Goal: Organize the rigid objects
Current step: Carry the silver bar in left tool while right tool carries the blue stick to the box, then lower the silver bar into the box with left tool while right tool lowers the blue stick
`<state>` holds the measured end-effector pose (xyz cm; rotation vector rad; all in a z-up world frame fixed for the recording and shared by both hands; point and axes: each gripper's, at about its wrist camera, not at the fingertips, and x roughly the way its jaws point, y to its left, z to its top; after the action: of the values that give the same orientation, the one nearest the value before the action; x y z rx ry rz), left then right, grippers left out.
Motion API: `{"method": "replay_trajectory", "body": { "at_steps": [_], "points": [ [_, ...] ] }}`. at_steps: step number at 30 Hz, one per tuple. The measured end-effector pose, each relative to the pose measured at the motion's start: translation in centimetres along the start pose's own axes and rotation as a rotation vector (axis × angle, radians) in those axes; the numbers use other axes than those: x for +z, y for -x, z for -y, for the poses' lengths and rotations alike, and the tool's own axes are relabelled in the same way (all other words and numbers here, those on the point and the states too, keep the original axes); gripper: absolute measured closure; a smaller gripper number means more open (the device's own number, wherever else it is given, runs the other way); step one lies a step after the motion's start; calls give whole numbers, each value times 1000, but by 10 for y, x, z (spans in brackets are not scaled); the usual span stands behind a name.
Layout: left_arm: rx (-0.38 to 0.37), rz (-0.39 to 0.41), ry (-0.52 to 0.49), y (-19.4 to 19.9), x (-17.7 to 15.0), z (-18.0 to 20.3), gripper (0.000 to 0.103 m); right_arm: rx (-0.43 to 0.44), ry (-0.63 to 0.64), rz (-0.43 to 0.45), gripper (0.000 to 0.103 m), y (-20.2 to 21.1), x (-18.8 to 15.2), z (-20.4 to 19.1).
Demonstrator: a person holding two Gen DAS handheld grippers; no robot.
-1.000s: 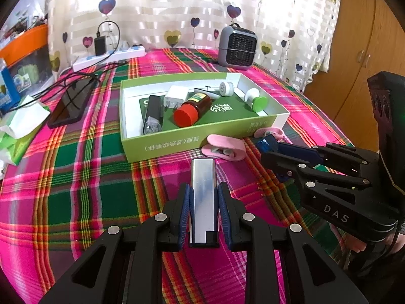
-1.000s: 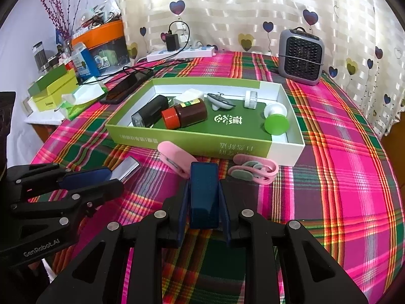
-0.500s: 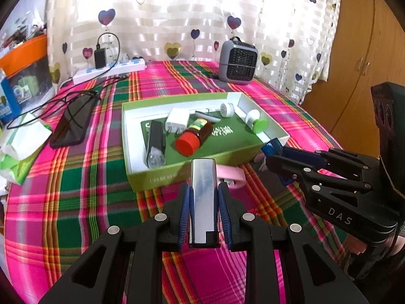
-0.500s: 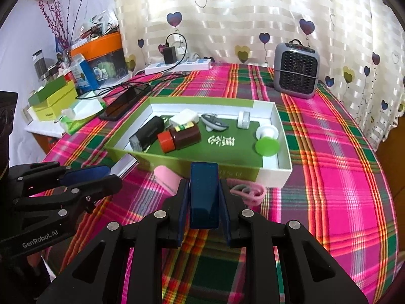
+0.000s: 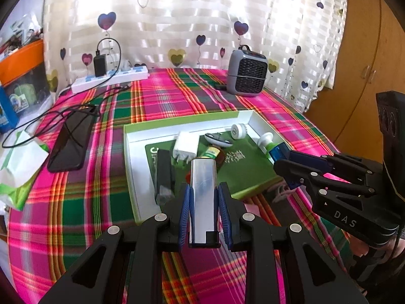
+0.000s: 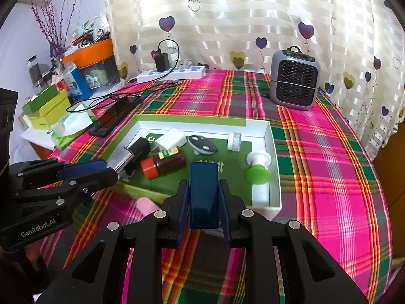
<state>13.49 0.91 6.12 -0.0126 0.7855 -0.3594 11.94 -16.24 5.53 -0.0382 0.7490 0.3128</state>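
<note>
My left gripper (image 5: 203, 190) is shut on a shiny silver metal block (image 5: 203, 200), held above the near edge of the green and white box (image 5: 131, 162). My right gripper (image 6: 204, 187) is shut on a dark blue block (image 6: 204, 195) over the box's near side; it also shows at the right of the left wrist view, the right gripper (image 5: 283, 159). Inside the box lie a brown bottle with a red cap (image 6: 164, 163), a white charger (image 6: 170, 139), a black bar (image 5: 164, 172), a grey oval piece (image 6: 202, 145), a small white jar (image 6: 234, 140) and a green-capped piece (image 6: 257, 169).
A pink clip (image 6: 146, 206) lies on the plaid cloth before the box. A black phone (image 5: 71, 144) with cables and a tissue pack (image 5: 20, 162) are to the left, a power strip (image 5: 108, 78) and a grey heater (image 6: 293, 86) at the back.
Both grippers rose and moved forward with their blocks, from the cloth in front of the box to above its near edge. The pink clips are now mostly hidden below them.
</note>
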Motion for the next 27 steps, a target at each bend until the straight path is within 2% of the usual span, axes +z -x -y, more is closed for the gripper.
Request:
{"method": "replay_trajectory", "body": {
  "at_steps": [12, 27],
  "points": [
    [1, -1, 22, -20, 23, -14, 81, 1, 20, -39, 79, -30, 17, 1],
    [17, -28, 48, -49, 44, -33, 81, -16, 26, -87, 79, -59, 23, 4]
  ]
}}
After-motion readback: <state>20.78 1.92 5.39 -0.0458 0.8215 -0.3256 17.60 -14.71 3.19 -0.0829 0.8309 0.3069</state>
